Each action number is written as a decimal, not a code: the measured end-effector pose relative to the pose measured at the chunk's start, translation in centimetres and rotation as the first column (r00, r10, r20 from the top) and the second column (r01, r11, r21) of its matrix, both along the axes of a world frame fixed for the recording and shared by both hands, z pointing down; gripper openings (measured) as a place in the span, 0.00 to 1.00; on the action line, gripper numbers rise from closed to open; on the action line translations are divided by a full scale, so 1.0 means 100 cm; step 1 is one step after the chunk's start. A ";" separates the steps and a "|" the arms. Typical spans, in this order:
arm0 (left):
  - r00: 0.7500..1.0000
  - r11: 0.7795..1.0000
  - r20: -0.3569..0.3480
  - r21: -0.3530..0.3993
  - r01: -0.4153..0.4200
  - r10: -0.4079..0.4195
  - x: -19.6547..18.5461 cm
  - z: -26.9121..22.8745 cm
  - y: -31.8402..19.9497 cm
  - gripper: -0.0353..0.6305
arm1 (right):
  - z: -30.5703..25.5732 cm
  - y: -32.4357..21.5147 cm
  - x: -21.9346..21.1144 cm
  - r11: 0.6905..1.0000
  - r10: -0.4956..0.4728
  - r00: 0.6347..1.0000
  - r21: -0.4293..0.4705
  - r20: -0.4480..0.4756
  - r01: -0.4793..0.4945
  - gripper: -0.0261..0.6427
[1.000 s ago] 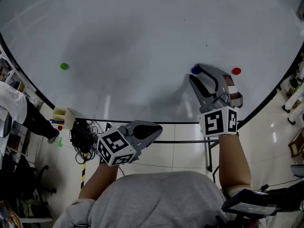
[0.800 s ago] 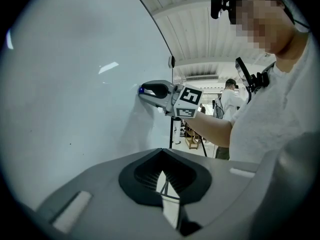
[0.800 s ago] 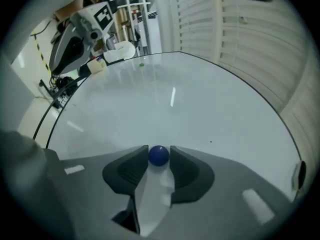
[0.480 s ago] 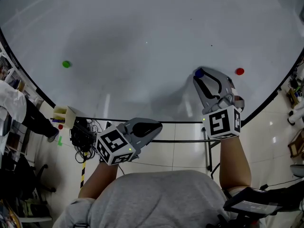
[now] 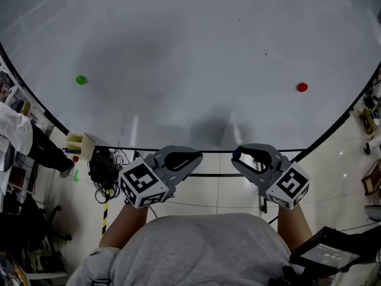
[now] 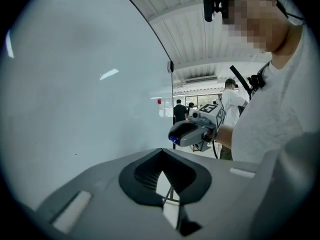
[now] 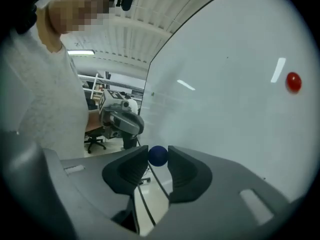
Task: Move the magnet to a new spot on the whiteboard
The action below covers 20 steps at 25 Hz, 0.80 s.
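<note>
Right gripper point(image 5: 238, 157): jaws partly closed, pads pressed on either side of the small round blue magnet point(image 7: 158, 156), which sits right at the jaw tips. The blue magnet is off the large glossy whiteboard point(image 5: 178, 52), held in the air below the board's lower edge and near the person's chest.

Left gripper point(image 5: 197, 158): jaws together, nothing between them, held level beside the right one.

Still on the board: a round red magnet point(image 5: 302, 87) at the right and a round green magnet point(image 5: 81, 80) far to the left, well apart.

Step in hand, as judged: carry and re-place. The grip is only at the tips, so the squeeze should stay firm during the carry. Pick a bare patch well away from the red and green magnets, bring the flat face square to the board, let it seat, then release and draw straight back.

Change against one second ago: the right gripper was then up at the board with the blue magnet on the surface, near the red magnet. It has since pulled down and away, magnet with it. The left gripper has barely shifted.
</note>
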<state>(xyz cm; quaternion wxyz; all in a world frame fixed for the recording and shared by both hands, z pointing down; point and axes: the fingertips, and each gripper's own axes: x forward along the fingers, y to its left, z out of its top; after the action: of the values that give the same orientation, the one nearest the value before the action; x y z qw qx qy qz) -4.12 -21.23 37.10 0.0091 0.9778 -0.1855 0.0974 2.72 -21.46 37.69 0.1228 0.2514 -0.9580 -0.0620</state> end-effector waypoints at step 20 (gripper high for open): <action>1.000 0.999 -0.012 -0.032 -0.006 0.005 0.012 0.002 -0.002 0.03 | 0.007 0.004 -0.011 0.999 -0.031 0.999 -0.032 0.038 0.032 0.23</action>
<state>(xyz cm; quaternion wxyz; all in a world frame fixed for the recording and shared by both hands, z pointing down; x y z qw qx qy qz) -2.89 -21.44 37.28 0.0254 0.9786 -0.1811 0.0946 1.65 -21.08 38.39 0.1079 0.2353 -0.9649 -0.0436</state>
